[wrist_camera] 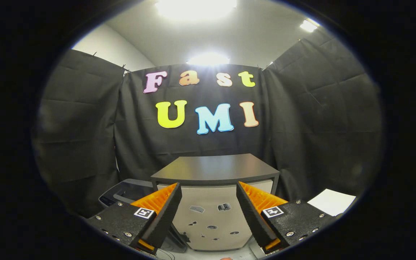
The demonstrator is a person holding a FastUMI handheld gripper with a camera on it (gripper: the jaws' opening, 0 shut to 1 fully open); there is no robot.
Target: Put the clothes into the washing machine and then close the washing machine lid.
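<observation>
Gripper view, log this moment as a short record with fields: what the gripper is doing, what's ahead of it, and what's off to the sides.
gripper: gripper open, fingers spread apart, nothing between them
ahead: dark table beyond the fingers, its top bare
below table top: pale front panel with small dark marks
beside table: grey appliance behind one finger, partly hidden
other side: white sheet past the other finger
clothes: none identifiable

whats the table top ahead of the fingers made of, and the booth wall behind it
Table top: looks like dark laminate or painted board, smooth with a soft sheen; can't tell which. Booth wall: matte black cloth, with creases and fold lines. The gripper is open, fingers apart, gripping nothing.
</observation>
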